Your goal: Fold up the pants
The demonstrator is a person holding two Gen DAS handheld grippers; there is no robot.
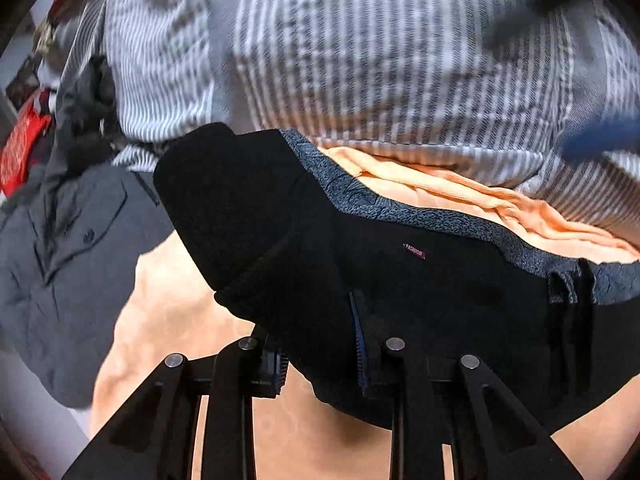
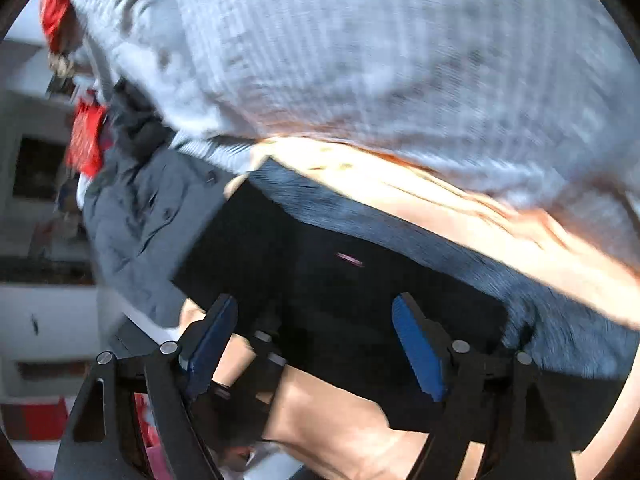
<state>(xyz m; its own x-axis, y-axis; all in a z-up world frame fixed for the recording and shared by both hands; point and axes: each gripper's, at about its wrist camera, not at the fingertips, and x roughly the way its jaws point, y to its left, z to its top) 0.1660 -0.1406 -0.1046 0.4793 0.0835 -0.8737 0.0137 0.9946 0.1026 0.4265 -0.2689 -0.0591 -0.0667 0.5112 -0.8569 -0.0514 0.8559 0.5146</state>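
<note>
Black pants point(image 1: 360, 264) lie across an orange sheet point(image 1: 460, 196), waistband side toward the far edge — a mottled grey band point(image 1: 400, 208) runs along that edge, w/ a small red label reading "FASHION" point(image 1: 414, 251) just below it on the black cloth. At the left end one part of the pants is doubled over into a thick rounded fold. A belt loop shows at the right end of the band.

Left gripper point(image 1: 320, 364) is closed on the near edge of the pants: black fabric is bunched between its two fingers, and the blue ribbed pads point(image 1: 357, 332) are half buried in the cloth. In the right wrist view the same hold shows dimly in the bottom centre, under the hem.

Right gripper point(image 2: 316, 344) has its jaws spread wide, blue pads point(image 2: 420, 356) clear on both sides. The pants point(image 2: 340, 280) sit behind and between the fingers, but neither pad presses on the cloth. This view is motion-blurred, so fine contact is hard to read.

Beyond the pants: a grey-and-white striped garment point(image 1: 360, 48) heaped over the far side of the sheet. To the left — a dark grey buttoned shirt point(image 1: 68, 248), crumpled, partly on the sheet's edge. Red items point(image 1: 20, 148) at the far left, too blurred to name.
</note>
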